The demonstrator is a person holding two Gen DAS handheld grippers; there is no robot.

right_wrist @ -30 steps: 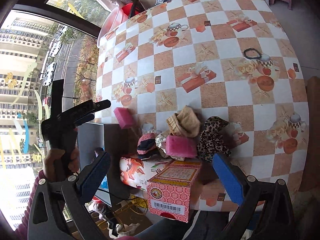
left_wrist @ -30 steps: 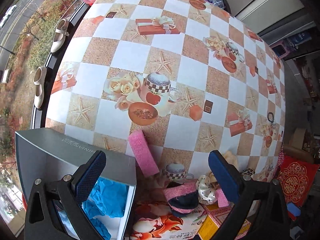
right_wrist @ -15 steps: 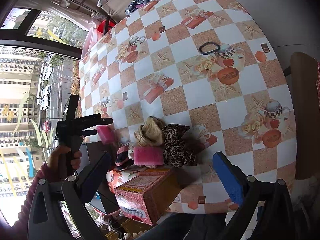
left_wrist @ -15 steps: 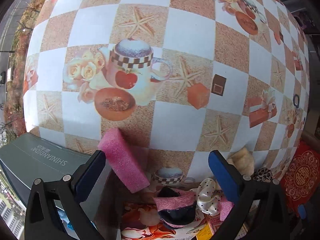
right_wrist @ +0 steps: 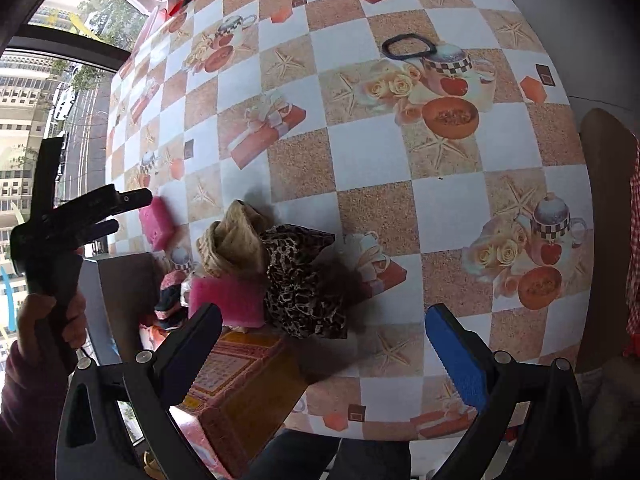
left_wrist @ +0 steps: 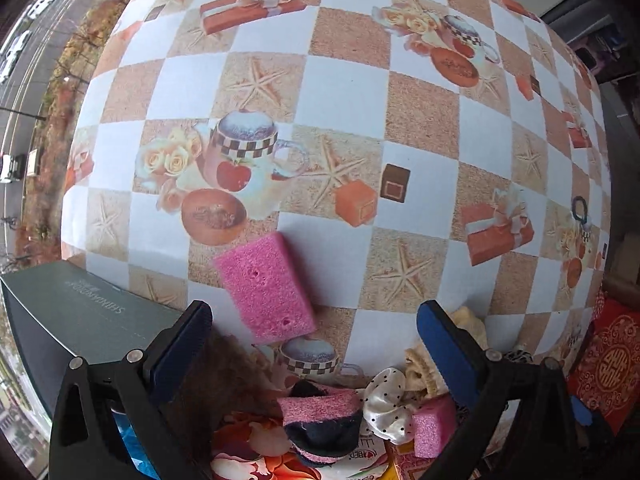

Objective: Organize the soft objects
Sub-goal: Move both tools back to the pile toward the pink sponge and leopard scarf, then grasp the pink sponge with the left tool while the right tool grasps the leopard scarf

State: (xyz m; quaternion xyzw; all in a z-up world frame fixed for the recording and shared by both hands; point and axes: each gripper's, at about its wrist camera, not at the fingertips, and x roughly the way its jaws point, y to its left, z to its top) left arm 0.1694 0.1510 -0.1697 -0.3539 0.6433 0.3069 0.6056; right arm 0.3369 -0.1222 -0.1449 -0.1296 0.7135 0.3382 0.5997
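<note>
Now your left claw [left_wrist: 314, 350] wide open, empty, lined up over pink sponge [left_wrist: 266, 286] to grab it. Right claw [right_wrist: 324, 350] open too, holds nothing, waits above soft pile [right_wrist: 280, 268].

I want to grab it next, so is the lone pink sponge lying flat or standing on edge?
Lying flat. The pink sponge rests on its broad face on the tablecloth, apart from the pile, ahead of the open left tongs.

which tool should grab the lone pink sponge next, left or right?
Left, probably. The left tool is open, with the pink sponge lying just ahead between its fingers. The right tool is open over the leopard-print cloth, far from that sponge.
</note>
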